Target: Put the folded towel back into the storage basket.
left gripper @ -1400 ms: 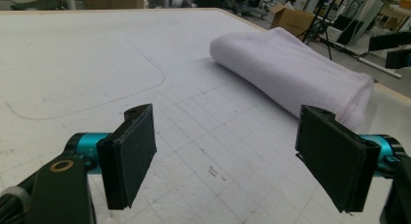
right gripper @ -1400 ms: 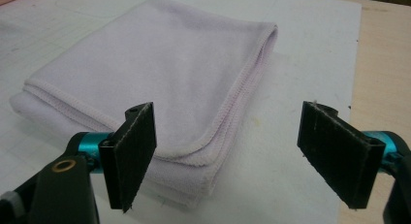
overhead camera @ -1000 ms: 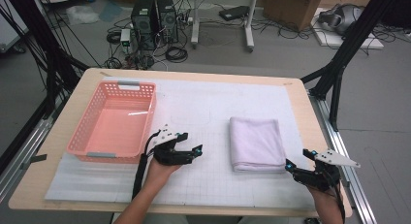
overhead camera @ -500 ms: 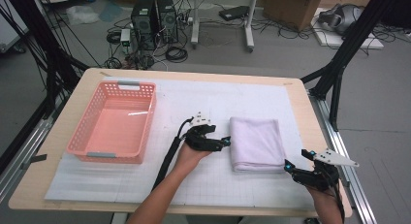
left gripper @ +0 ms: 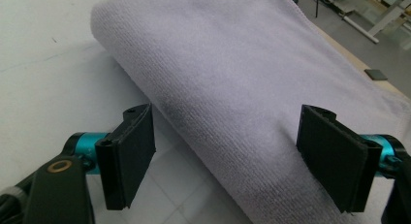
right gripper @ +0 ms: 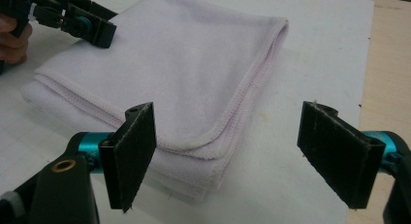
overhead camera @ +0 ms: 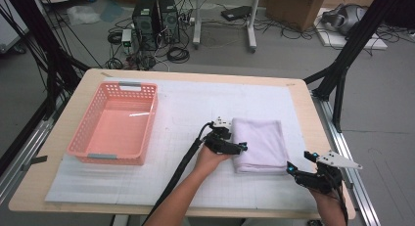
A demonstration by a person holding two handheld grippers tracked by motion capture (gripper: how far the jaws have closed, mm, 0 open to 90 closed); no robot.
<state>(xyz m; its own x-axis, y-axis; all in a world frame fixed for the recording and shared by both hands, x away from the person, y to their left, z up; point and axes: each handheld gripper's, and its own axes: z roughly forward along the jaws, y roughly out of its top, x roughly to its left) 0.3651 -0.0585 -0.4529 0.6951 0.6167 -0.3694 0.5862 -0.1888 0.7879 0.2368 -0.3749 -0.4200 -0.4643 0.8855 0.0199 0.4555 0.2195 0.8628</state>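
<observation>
Where the person's right forearm comes in at the near edge of the table (overhead camera: 313,108), the right gripper (overhead camera: 292,168) sits just short of the folded towel's (overhead camera: 259,143) near right corner, its jaws spread wide and holding nothing. Seen along that gripper in the right gripper view, the towel (right gripper: 194,69) lies just ahead: its stitched, layered corner falls between the two black jaws without touching either, and bare white mat (right gripper: 300,83) shows in front of the right-hand jaw.

A little farther in, the left gripper (overhead camera: 241,147) has its tips at the towel's left folded edge, the hand (overhead camera: 210,160) behind it resting on the mat. Its jaws are also spread apart. In the left gripper view the rounded fold of the towel (left gripper: 232,78) runs up between them; one jaw stands over the mat beside the fold, the other over the cloth itself, and whether that one touches the cloth cannot be told. From the right gripper view this left gripper (right gripper: 92,25) shows at the towel's far left edge, with fingers (right gripper: 12,40) behind it.

Beyond and well to the left of the left gripper, a pink basket (overhead camera: 88,147) stands on the mat, apart from the towel.
</observation>
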